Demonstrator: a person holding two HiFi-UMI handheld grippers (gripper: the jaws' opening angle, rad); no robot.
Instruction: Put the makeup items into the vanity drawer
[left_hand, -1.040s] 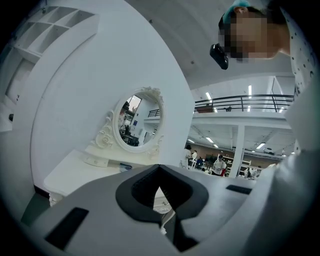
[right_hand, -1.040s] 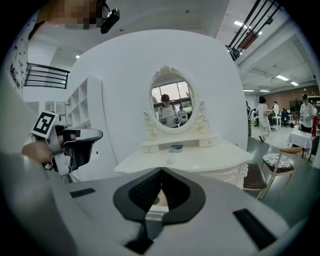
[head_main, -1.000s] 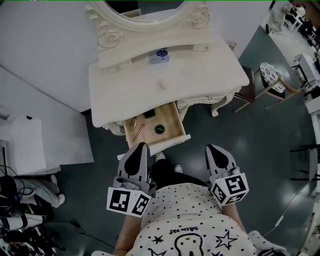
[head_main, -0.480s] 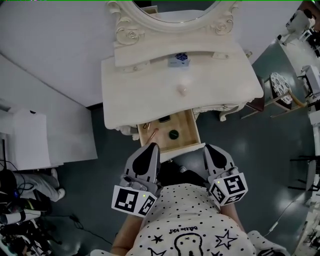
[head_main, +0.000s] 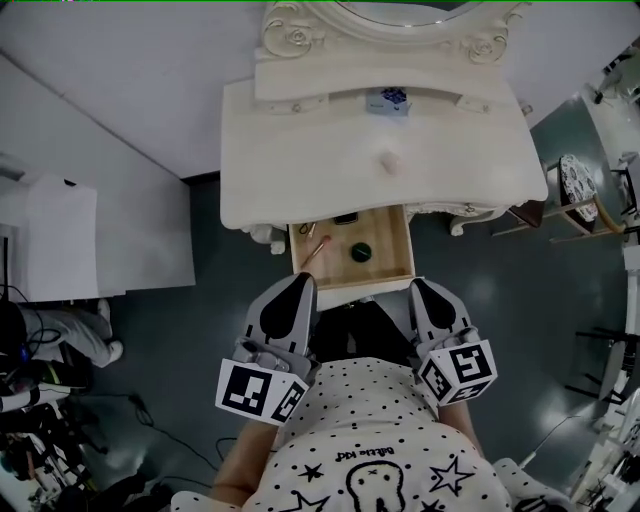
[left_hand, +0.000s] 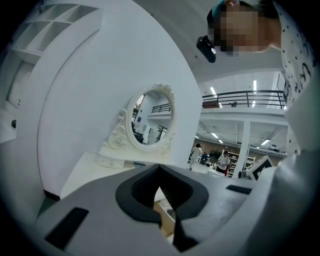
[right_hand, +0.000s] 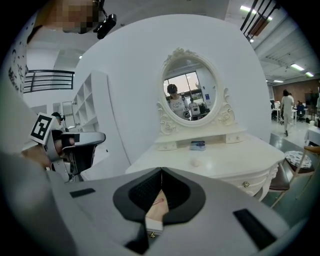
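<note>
Inside open vanity drawer (head_main: 392, 262), pink-tipped stick (head_main: 315, 251), round dark compact (head_main: 361, 252), left claw (head_main: 300, 280) and right claw (head_main: 421, 285) closed, empty.

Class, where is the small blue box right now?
Head view: the blue box sits at the back of the vanity top, centred below the mirror.

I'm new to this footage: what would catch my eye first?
The white vanity table with its ornate oval mirror fills the top of the head view. Its wooden drawer stands open at the front, holding a dark round pot and a pink-tipped stick. Just below, the left gripper and right gripper are both shut and empty.
</note>
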